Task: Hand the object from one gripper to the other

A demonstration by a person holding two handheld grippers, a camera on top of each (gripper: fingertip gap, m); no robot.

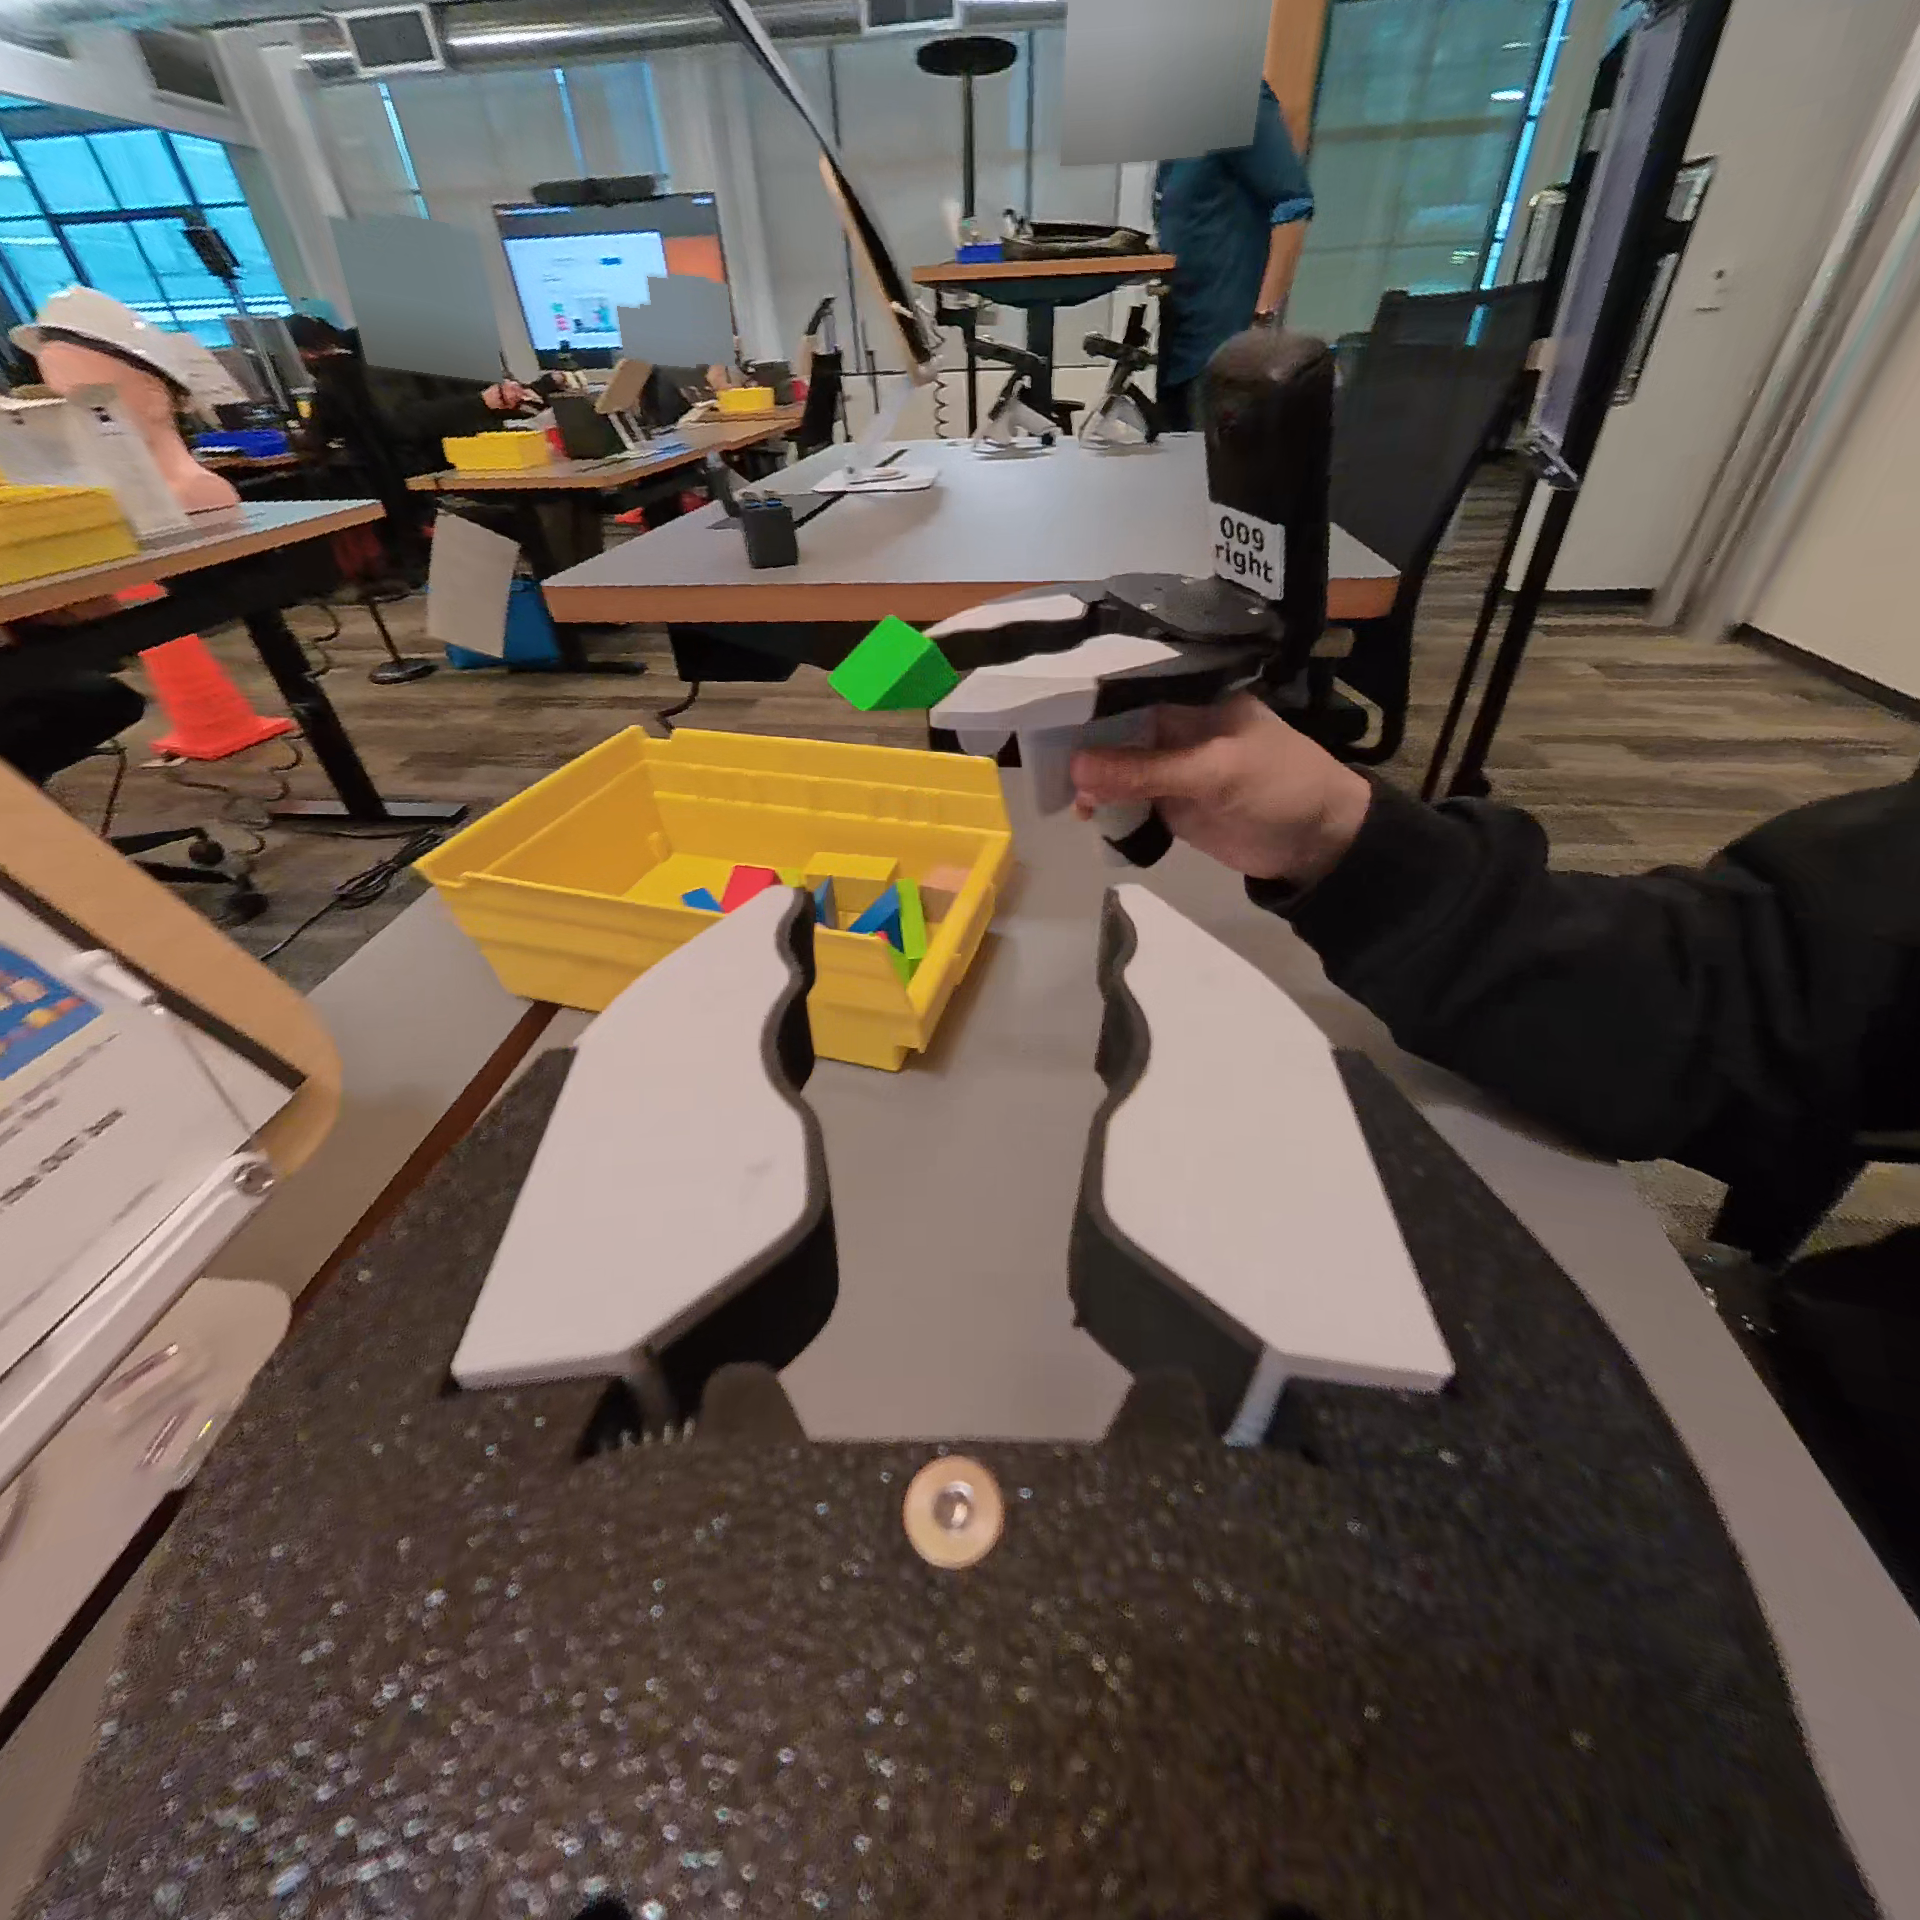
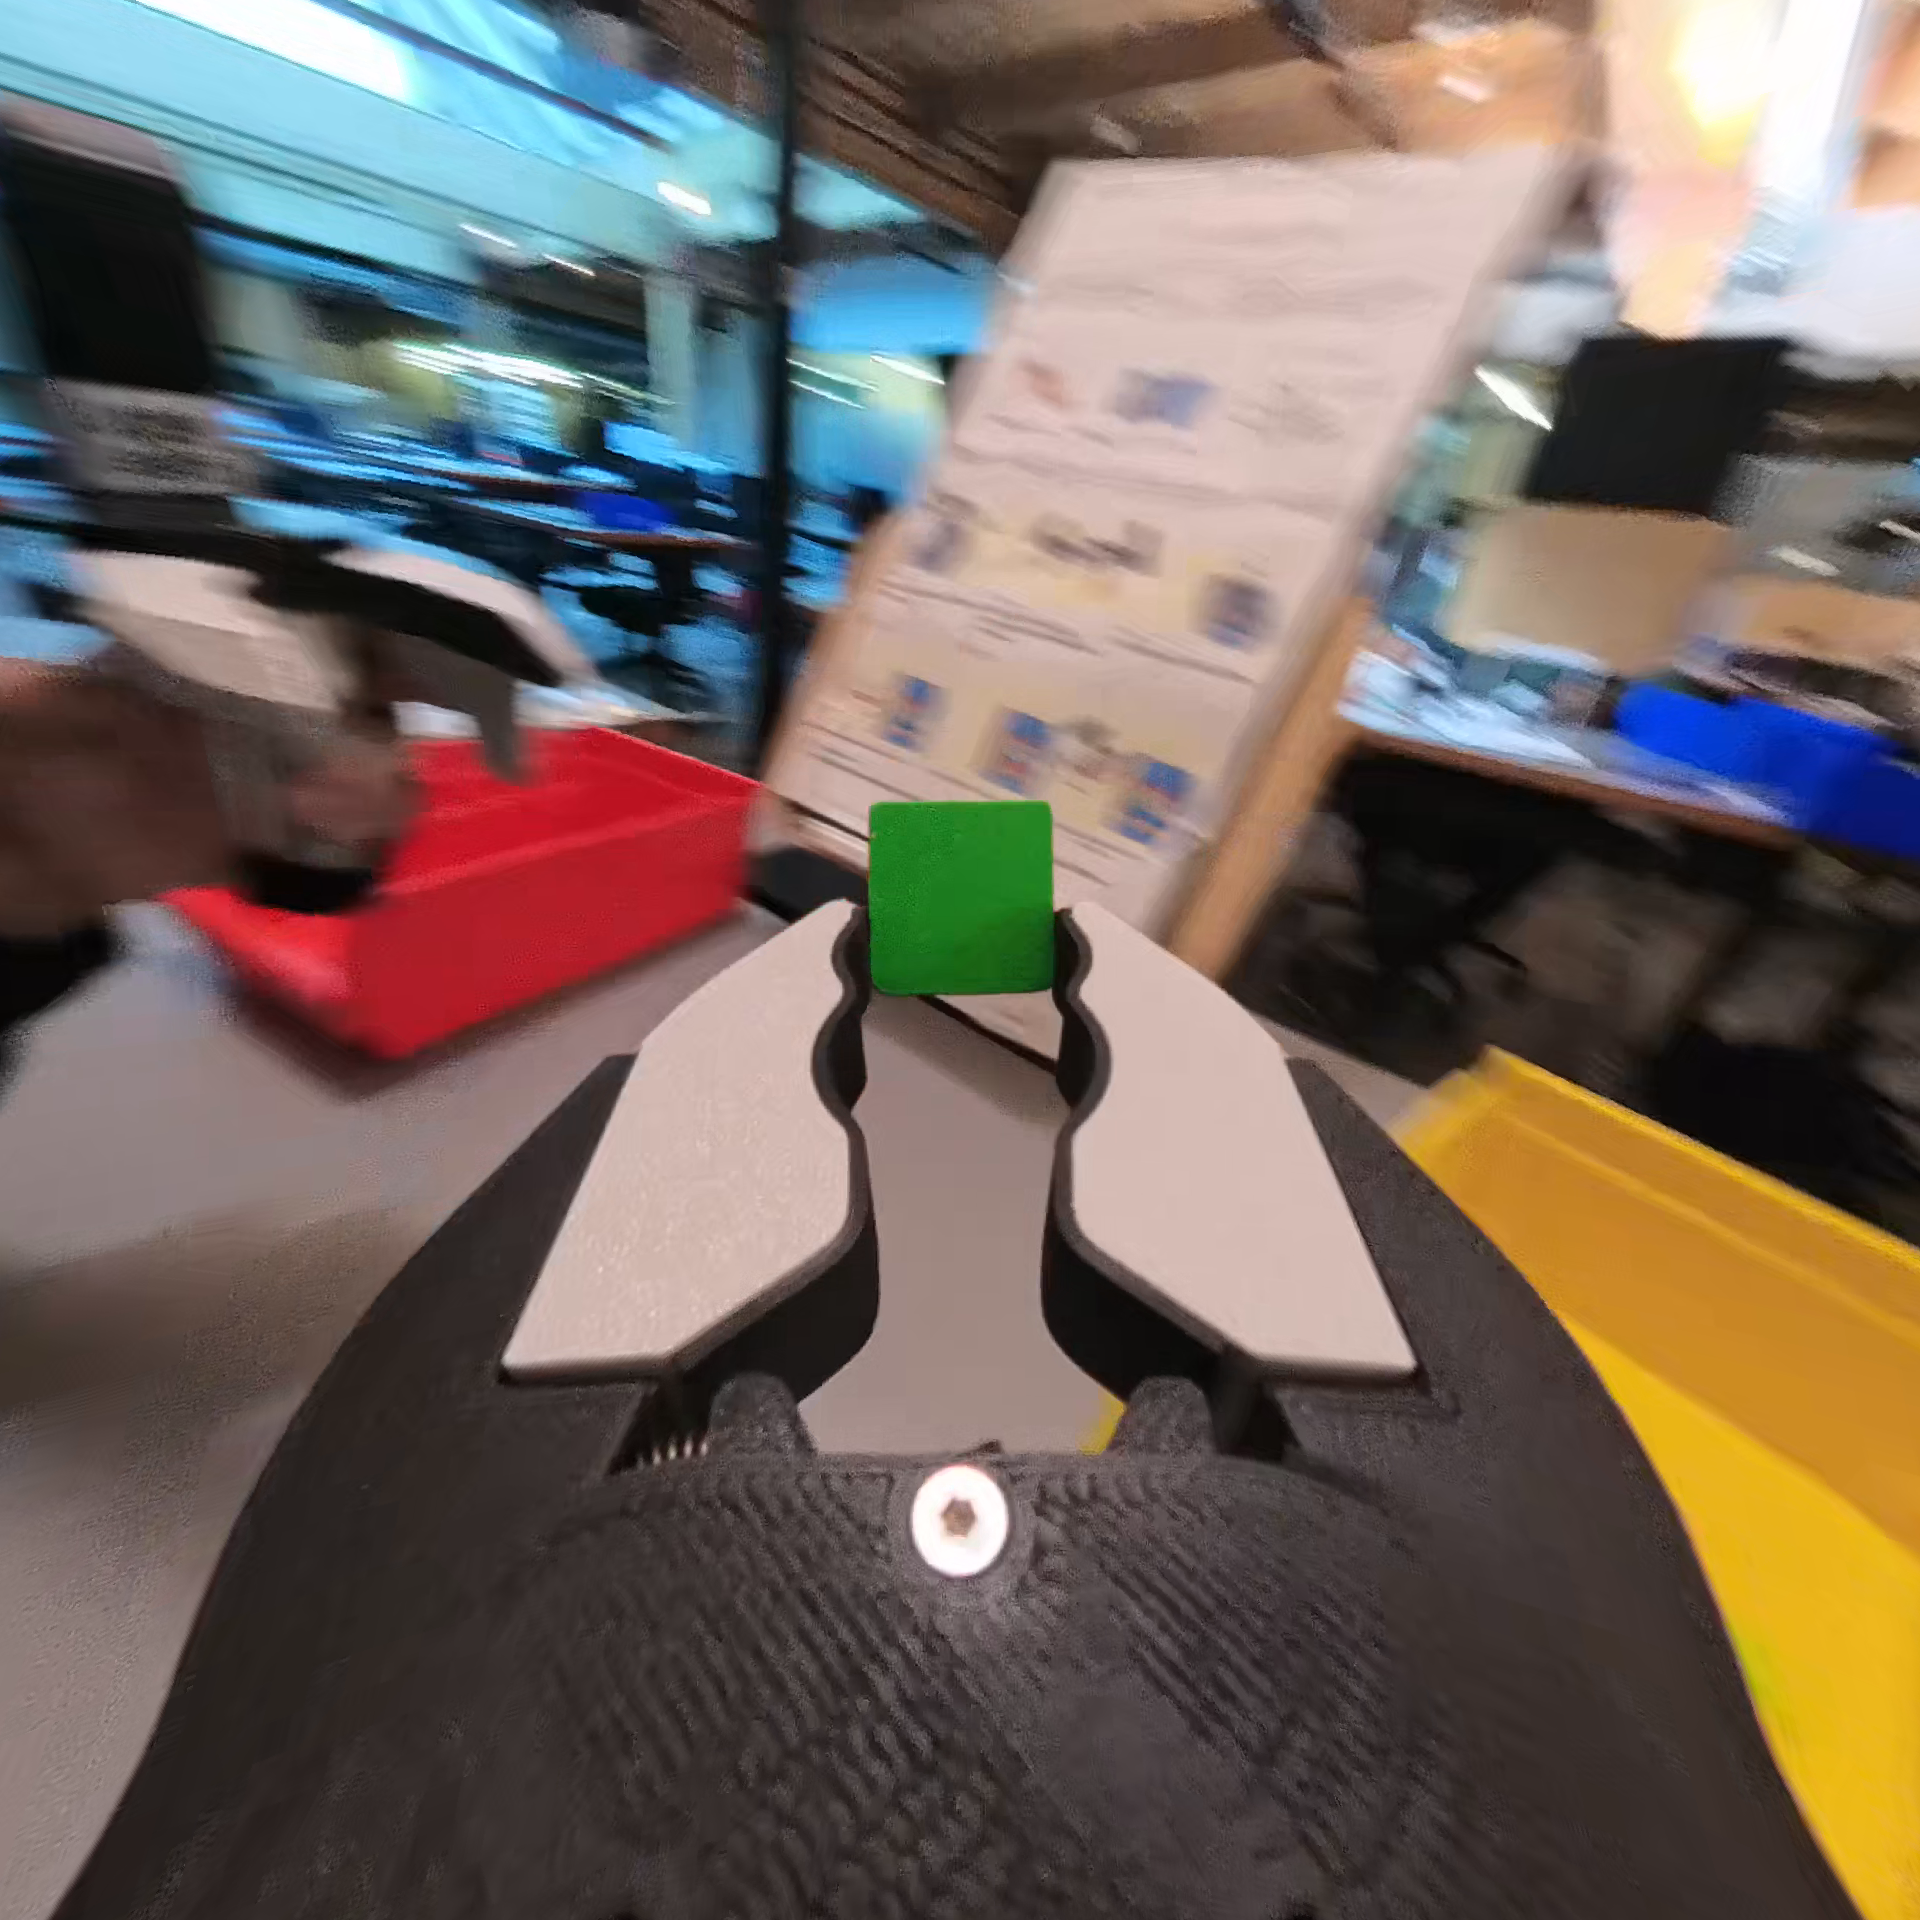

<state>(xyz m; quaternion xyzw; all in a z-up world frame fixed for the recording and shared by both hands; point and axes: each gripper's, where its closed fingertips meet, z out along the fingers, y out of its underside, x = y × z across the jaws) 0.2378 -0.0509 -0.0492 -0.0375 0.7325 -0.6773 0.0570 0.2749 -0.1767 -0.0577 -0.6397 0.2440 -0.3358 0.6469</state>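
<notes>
Right wrist view: one green block (image 2: 960,899), two fingers (image 2: 727,1122)

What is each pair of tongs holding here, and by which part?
The right tongs grip a green block by its two opposite side faces, near its lower end, at the fingertips. The left tongs are open and hold nothing.

Your left gripper (image 1: 951,997): jaws wide apart, bare grey table (image 1: 956,1195) showing between them, lane straight ahead open. Yellow bin (image 1: 582,862) sits just ahead-left on table, its near corner behind left fingertip; blocks (image 1: 842,899) fill its right half. Ahead-right, your hand (image 1: 1226,795) with right gripper (image 1: 951,665) clamped on green block (image 1: 894,665) hangs above bin's far right corner. Signboard (image 1: 156,1091) crowds left edge. Red bin (image 2: 499,883) stands on table beside signboard, blurred
</notes>
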